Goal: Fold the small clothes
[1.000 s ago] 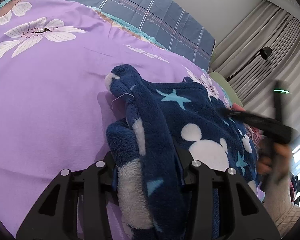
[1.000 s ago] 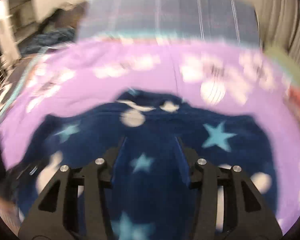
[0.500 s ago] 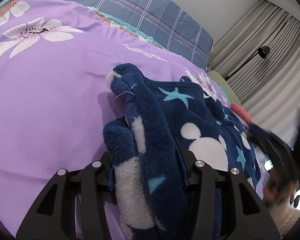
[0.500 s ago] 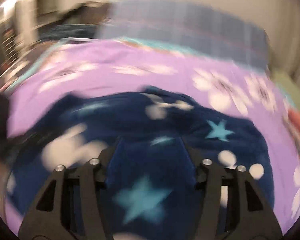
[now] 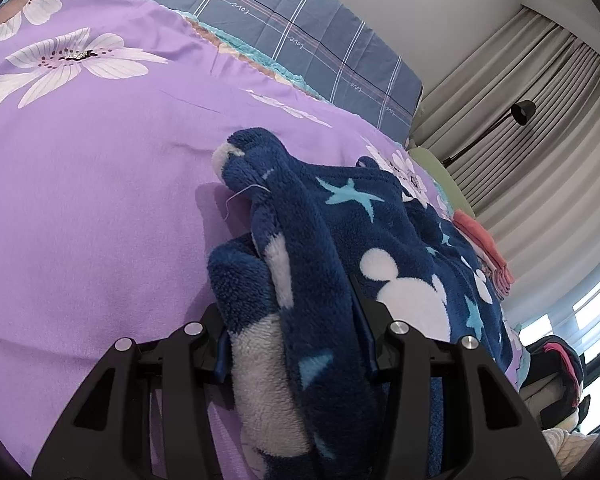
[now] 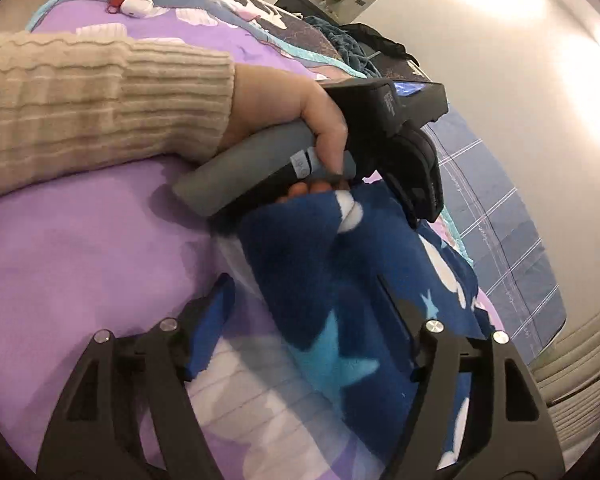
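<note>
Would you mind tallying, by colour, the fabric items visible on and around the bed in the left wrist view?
Navy: 1, the star-print fleece garment held in the left gripper
Purple: 1, the floral bedspread
Blue-grey: 1, the checked pillow
Coral pink: 1, the folded stack
Total: 4

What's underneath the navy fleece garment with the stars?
The navy fleece garment lies on a purple floral bedsheet, which shows all around its edges. The fleece hides whatever is directly beneath it. The left gripper clamps a bunched fold.
</note>
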Demonstrator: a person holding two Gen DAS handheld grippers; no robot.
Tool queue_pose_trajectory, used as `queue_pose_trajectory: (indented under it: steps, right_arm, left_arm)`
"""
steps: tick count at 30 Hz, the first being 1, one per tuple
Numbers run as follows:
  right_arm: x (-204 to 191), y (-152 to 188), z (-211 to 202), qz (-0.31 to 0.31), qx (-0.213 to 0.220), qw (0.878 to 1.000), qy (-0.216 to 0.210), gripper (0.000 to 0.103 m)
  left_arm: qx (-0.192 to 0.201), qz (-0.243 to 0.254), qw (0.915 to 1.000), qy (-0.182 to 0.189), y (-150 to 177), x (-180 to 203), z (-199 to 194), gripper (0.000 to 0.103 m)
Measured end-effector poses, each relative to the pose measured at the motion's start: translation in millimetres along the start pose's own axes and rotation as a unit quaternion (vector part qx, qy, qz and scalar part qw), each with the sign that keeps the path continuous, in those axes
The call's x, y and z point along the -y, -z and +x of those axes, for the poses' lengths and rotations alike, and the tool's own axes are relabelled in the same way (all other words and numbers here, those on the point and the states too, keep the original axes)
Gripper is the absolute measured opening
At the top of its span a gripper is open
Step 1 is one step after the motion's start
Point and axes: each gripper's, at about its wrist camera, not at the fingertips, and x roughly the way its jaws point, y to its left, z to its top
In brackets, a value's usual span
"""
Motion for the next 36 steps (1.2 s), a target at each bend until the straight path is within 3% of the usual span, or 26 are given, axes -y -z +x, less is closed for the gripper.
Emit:
queue_pose_trajectory:
  steps: [5,17,22,27,30,36]
  right_arm:
    - [11,-9,16,0.037,-0.016,0.999,0.011,0.072]
    - [-1,-17,26,0.045,-0.013,0.999,0.022,0.071]
    - [-1,-18,29,0.051,-0.010,0.998,0.027,0.057]
    - [4,-17,23,0.065,0.008,0.997,0.028,0.026]
    - [12,-16,19,0.089,0.015,0.996,0.019,0.022]
    - [42,-11,5,0.164,0.033,0.986,-0.019,0.019]
  left_arm:
    - [0.000,0.000,1.0000,0.001,0,0,0,0.048]
    - [0.000,-0.002,1.0000,0.003,0,-1,-1,0.049]
    - [0.001,-0.006,1.0000,0.008,1,-2,0,0.049]
    - [-0.003,-0.008,0.9999,0.010,0,-3,2,0.049]
    - [-0.006,-0.003,1.0000,-0.001,-2,1,3,0.047]
    - [-0.007,0.016,0.9992,-0.035,-9,22,1,0.033]
